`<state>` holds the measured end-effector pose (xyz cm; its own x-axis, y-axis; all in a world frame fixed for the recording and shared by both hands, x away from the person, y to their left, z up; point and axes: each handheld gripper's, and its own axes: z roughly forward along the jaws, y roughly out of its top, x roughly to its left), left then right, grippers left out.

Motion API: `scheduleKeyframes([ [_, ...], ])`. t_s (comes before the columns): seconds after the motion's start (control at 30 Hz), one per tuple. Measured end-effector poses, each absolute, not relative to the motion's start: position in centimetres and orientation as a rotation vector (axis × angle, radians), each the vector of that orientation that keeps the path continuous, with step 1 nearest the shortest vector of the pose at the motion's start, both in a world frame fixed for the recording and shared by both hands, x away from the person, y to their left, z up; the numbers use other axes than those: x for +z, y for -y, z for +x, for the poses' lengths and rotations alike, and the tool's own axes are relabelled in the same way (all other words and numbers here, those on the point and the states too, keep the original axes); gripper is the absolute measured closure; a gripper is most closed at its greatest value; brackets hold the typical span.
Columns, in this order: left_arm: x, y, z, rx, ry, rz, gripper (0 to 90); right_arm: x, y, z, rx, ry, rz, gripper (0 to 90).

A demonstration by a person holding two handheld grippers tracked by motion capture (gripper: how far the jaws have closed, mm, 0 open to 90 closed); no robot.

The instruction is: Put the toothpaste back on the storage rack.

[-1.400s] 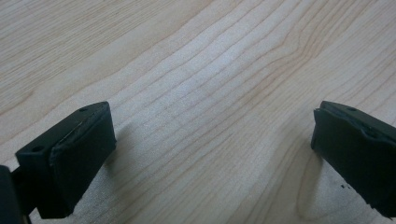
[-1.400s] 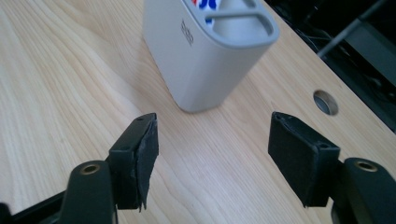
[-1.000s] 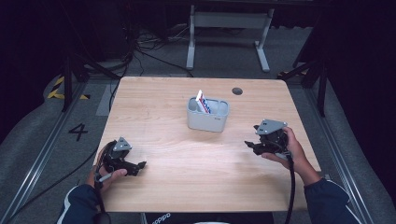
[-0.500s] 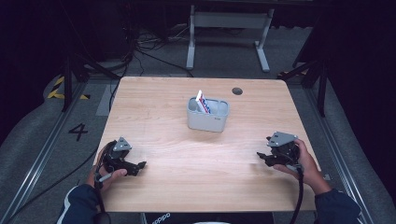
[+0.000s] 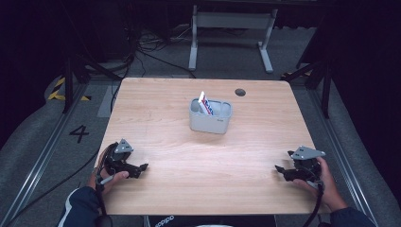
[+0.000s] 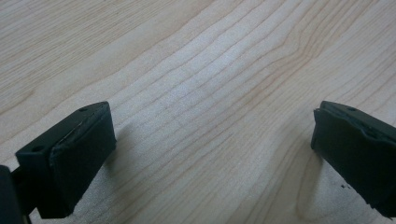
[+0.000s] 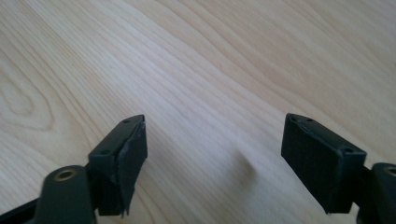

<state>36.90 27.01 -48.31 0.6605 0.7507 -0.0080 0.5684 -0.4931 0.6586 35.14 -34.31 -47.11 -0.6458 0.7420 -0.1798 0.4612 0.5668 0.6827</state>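
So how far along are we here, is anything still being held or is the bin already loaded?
Looks done: a white packet stands in the grey bin mid-table. In hand: nothing; the left tongs and right tongs sit open at the table's near corners, with bare wood between their jaws in both gripper views. Left: nothing else lies on the table to load, so this seems finished.

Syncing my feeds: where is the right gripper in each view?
High view: right gripper at lower right, near the table's edge.
Right gripper view: its fingers rise from the bottom, apart.
Left gripper view: the left gripper's own fingers over table.
Shared landmark: wood-grain table.
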Motion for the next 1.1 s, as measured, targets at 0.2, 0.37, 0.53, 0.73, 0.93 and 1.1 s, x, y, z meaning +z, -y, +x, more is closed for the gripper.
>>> scheduleKeyframes([
  [0.2,-48.3,-27.0,36.9,0.375,-1.016,2.232,0.2,-48.1,36.7,34.2,0.945,-2.310,1.089,20.9],
  [0.37,-48.3,-27.0,36.9,0.375,-1.019,2.229,0.2,-48.6,38.2,33.9,1.015,-2.274,1.210,18.5],
  [0.53,-48.3,-27.0,36.9,0.377,-1.028,2.227,0.2,-48.7,38.2,33.9,1.013,-2.273,1.210,18.2],
  [0.73,-48.3,-27.0,36.9,0.395,-1.032,2.230,0.2,-48.7,38.1,33.9,1.009,-2.267,1.217,17.6],
  [0.93,-48.3,-26.9,36.9,0.400,-1.036,2.227,0.2,-48.7,38.1,33.9,1.007,-2.264,1.220,17.3],
  [1.1,-48.3,-26.9,36.9,0.402,-1.036,2.228,0.2,-48.7,38.1,33.9,1.004,-2.263,1.226,15.5],
])
